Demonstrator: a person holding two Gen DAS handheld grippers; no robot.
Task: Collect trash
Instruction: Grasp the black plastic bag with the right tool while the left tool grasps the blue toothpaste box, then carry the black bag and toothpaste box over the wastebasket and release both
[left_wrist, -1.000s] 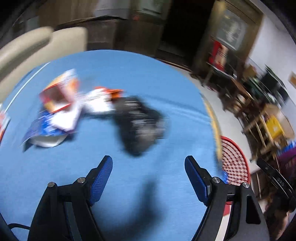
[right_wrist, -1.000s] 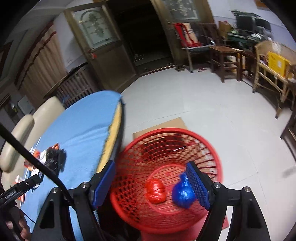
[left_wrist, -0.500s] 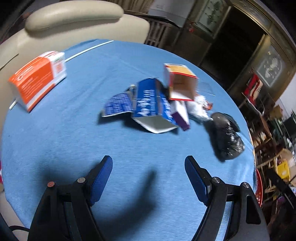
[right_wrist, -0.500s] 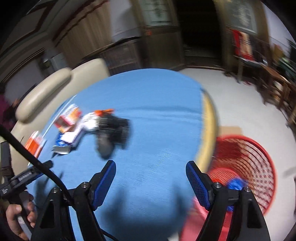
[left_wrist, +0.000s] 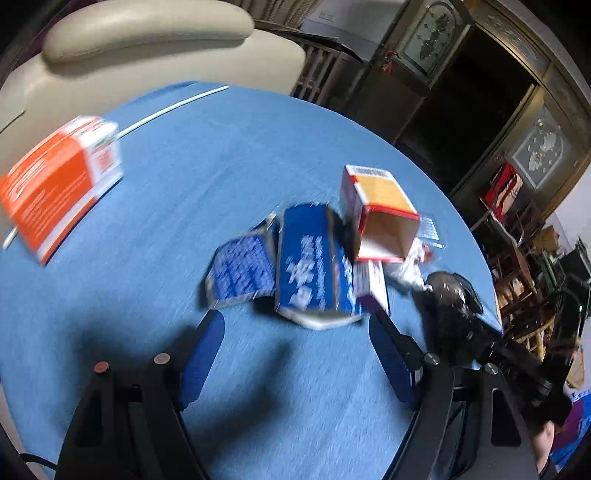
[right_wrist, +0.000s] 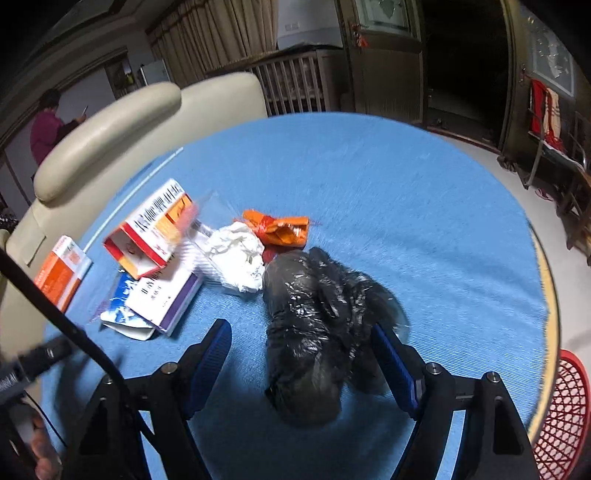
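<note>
A: Left gripper (left_wrist: 295, 354)?
B: Spread wide, pinching nothing. Low centre of the left view, above blue tablecloth (left_wrist: 258, 155). Flattened blue carton (left_wrist: 314, 266) just past the fingertips, centre frame.

A: Right gripper (right_wrist: 301, 363)?
B: Spread too, nothing clamped. Black plastic bag (right_wrist: 314, 325) between the fingers, lower centre of the right view. Right finger pad (right_wrist: 391, 365) at the bag's edge; contact unclear, motion blur.

A: Rest of the trash?
B: Clustered left of centre in the right view. Crumpled white paper (right_wrist: 236, 254) touching the bag's upper left. Orange wrapper (right_wrist: 284, 229) just above the bag. Red-and-white open box (right_wrist: 151, 229) at mid left, lying over a white-and-purple box (right_wrist: 166, 295). Orange box (right_wrist: 61, 271) apart, far left edge.

A: Bin?
B: Red mesh basket (right_wrist: 561, 417), lower right corner of the right view, on the floor beyond the table edge.

A: Background?
B: Beige sofa (right_wrist: 110, 129) upper left. Person in purple top (right_wrist: 46, 127) far upper left, blurry.
</note>
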